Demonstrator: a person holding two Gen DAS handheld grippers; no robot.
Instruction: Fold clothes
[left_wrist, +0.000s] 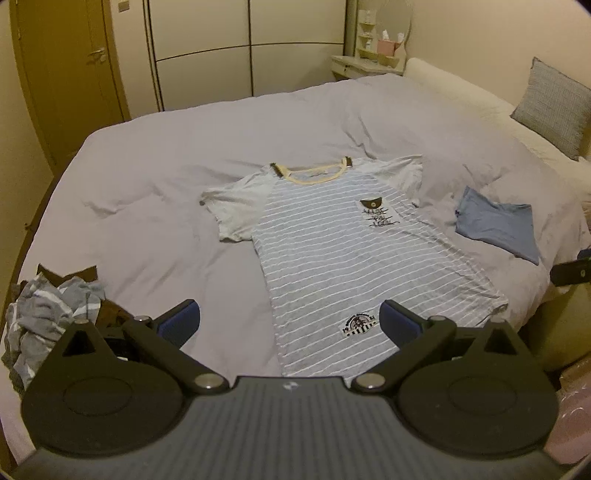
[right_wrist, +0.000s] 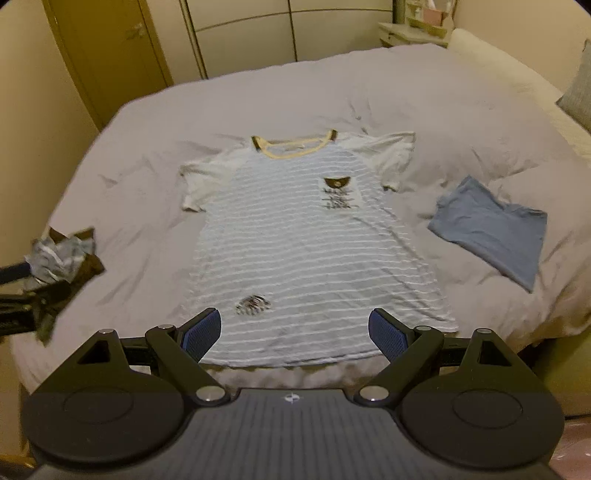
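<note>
A striped T-shirt (left_wrist: 332, 258) lies spread flat, front up, on the bed (left_wrist: 166, 184), collar at the far end; the left hand-held gripper (left_wrist: 290, 321) hangs released above its hem, grasping nothing; the right hand-held gripper (right_wrist: 294, 334) likewise gapes empty; a folded blue garment (right_wrist: 491, 236) rests to the right, a crumpled heap of clothes (left_wrist: 51, 314) at the left edge.

Both claws hang in the air, tipped downward and forward. The left claw (left_wrist: 290, 321) has its jaws spread wide, blue pads (left_wrist: 181, 321) facing each other with nothing between them. The right claw (right_wrist: 294, 334) is likewise spread, its blue fingertips (right_wrist: 388, 338) bare and gripping nothing. Each shows at the edge of the other's view, side by side and apart.
</note>
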